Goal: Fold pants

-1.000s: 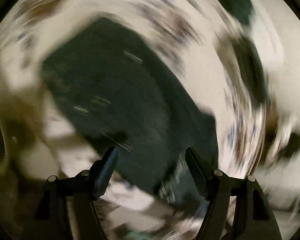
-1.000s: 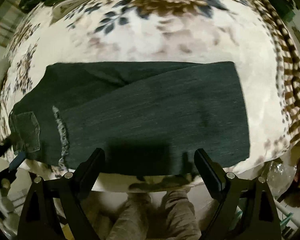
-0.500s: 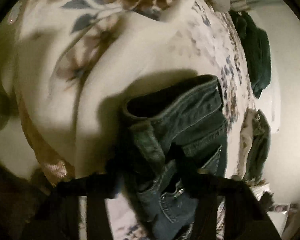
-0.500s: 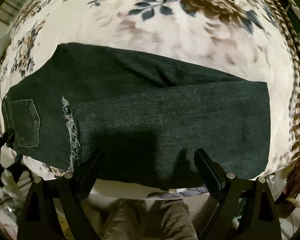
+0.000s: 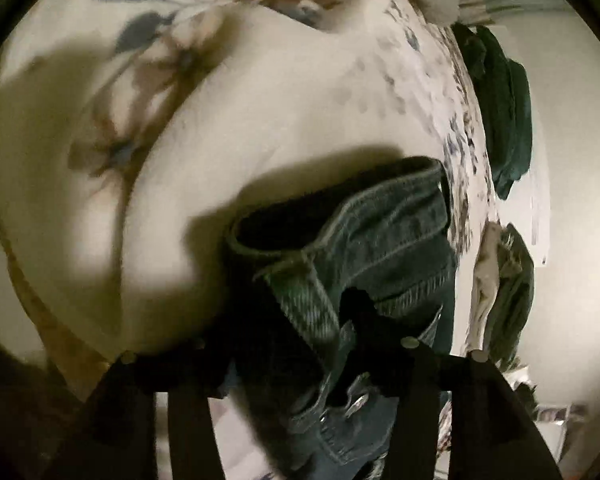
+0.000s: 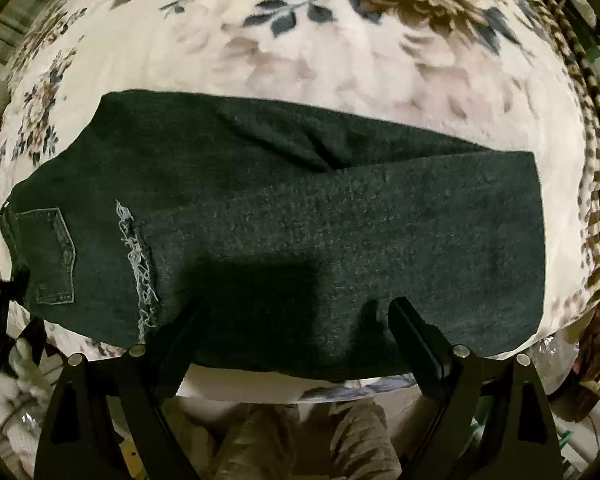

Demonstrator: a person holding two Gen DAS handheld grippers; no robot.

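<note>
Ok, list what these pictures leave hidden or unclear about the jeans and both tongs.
- Left tongs, left wrist view: fingers dark and blurred against the jeans waistband; whether they grip the cloth cannot be told.
- Jeans' near edge, right wrist view: it drops over the bed edge, behind the open right tongs.
- Left tongs in the right wrist view: only a dark piece at the picture's left edge.

Left gripper (image 5: 304, 336) jaws closed; right gripper (image 6: 294, 316) jaws spread.
</note>
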